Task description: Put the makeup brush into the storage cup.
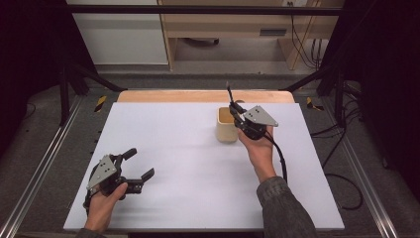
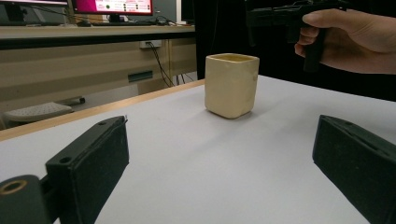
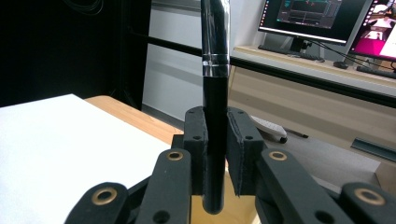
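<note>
The right gripper (image 1: 236,115) is clamped on a slim black pen with a silver band (image 3: 215,70), held upright with its long axis near vertical and its lower end just above the mouth of the cream square ceramic cup (image 1: 227,125) directly beneath. The next move is probably straight down. The left gripper (image 1: 139,166), jaws wide and empty, rests well apart on the white table (image 1: 188,163).

Bright on the white table (image 1: 198,163), dark at both sides. Soft small shadows under the cup (image 2: 232,84). Blurry up close, screens glowing far back.
</note>
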Demonstrator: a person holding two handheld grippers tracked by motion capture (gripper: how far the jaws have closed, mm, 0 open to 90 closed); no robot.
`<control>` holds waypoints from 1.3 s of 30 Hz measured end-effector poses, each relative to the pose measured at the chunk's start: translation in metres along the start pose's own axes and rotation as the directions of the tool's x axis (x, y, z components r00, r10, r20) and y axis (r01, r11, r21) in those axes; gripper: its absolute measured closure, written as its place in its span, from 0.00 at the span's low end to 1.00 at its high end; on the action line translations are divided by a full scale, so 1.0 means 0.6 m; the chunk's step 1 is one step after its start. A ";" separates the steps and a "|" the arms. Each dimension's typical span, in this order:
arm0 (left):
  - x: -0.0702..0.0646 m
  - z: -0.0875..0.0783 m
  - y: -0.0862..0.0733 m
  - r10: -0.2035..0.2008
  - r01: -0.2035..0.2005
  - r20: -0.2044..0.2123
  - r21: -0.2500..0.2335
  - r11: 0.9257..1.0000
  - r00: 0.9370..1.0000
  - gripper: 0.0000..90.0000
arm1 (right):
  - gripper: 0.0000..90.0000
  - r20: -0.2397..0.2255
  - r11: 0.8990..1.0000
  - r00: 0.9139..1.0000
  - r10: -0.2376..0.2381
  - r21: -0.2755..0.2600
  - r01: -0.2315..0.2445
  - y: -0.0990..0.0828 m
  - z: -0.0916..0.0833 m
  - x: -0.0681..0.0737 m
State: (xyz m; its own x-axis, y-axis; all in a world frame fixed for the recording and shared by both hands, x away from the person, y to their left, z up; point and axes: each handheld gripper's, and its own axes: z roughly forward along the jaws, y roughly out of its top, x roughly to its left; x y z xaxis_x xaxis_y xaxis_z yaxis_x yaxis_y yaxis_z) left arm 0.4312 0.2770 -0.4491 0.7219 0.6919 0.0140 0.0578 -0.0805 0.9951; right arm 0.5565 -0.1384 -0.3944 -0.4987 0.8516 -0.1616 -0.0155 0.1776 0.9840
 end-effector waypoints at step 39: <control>0.001 0.000 0.000 -0.001 0.001 0.001 -0.002 1.000 1.000 0.04 | 0.88 -0.014 0.998 1.000 0.001 0.069 0.000 -0.028 0.014 0.002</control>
State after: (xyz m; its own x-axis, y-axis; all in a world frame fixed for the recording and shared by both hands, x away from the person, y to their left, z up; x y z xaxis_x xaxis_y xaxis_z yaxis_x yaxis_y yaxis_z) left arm 0.4314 0.2774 -0.4491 0.7228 0.6909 0.0130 0.0573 -0.0787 0.9953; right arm 0.5633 -0.1363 -0.4120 -0.5112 0.8445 -0.1598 0.0446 0.2118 0.9763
